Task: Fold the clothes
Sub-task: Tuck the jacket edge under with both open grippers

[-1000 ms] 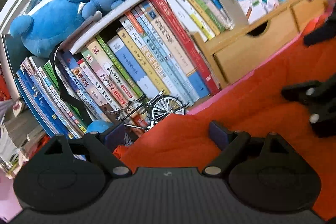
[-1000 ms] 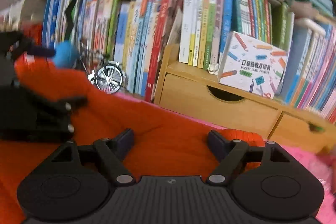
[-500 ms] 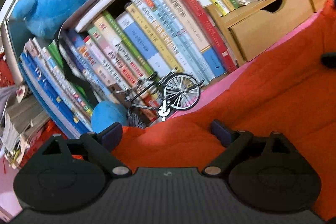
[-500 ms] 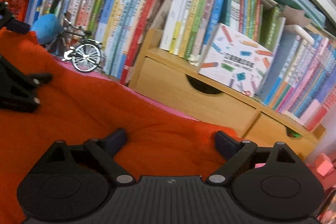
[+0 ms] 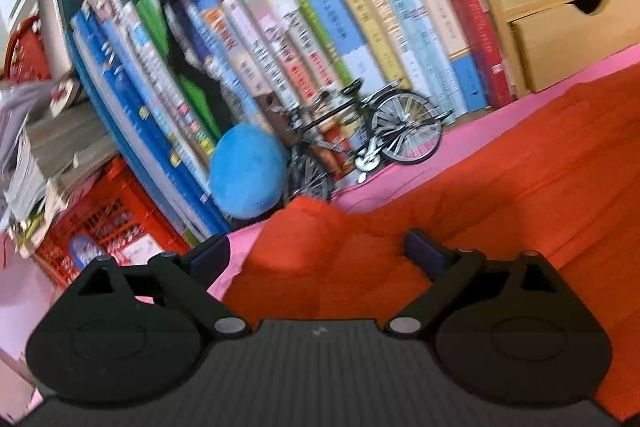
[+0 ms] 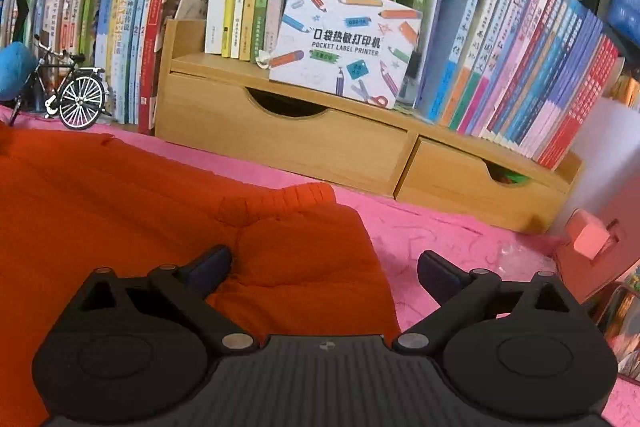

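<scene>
Pink cloth [image 6: 432,227] covers the work surface below a wall of packed books [image 5: 360,27], and the orange knitted garment [image 6: 120,207] lies spread on it in front of the wooden drawer unit [image 6: 280,139]. Only the right view shows the printer box [image 6: 344,39] atop the drawers; only the left shows a red crate [image 5: 112,219] and, sharply, the model bicycle [image 5: 360,139]. Left gripper [image 5: 320,255] and right gripper [image 6: 324,267] are opening wide, a garment corner between each, pads clear.
</scene>
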Demonstrator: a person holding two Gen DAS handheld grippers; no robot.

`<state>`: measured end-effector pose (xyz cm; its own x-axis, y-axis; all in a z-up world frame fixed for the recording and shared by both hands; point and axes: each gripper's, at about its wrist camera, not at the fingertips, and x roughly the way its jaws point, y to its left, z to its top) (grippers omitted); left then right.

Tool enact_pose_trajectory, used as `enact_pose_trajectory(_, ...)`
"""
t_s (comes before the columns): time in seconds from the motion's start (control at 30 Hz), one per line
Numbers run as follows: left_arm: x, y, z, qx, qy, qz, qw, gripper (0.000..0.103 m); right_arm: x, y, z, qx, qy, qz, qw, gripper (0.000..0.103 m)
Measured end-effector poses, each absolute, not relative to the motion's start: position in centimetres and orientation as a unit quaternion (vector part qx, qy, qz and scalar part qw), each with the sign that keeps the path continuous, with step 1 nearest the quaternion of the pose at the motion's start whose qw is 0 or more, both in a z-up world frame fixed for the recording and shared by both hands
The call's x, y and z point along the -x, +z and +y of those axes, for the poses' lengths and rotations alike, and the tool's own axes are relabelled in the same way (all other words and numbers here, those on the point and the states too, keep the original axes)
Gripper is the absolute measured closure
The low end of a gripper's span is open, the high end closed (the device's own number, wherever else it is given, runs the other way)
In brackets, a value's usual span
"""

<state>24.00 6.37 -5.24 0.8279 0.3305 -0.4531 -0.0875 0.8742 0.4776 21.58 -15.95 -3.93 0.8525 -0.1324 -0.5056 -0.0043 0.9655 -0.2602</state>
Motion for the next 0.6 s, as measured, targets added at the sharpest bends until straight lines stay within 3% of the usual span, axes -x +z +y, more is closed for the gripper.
enact_pose_trajectory(0.6,-24.9,-5.7,9.6,-0.184,0.128,0.308,0.925,0.002,-22.7,-4.3,-16.9,0.077,-0.016,0.302,0.95,0.001)
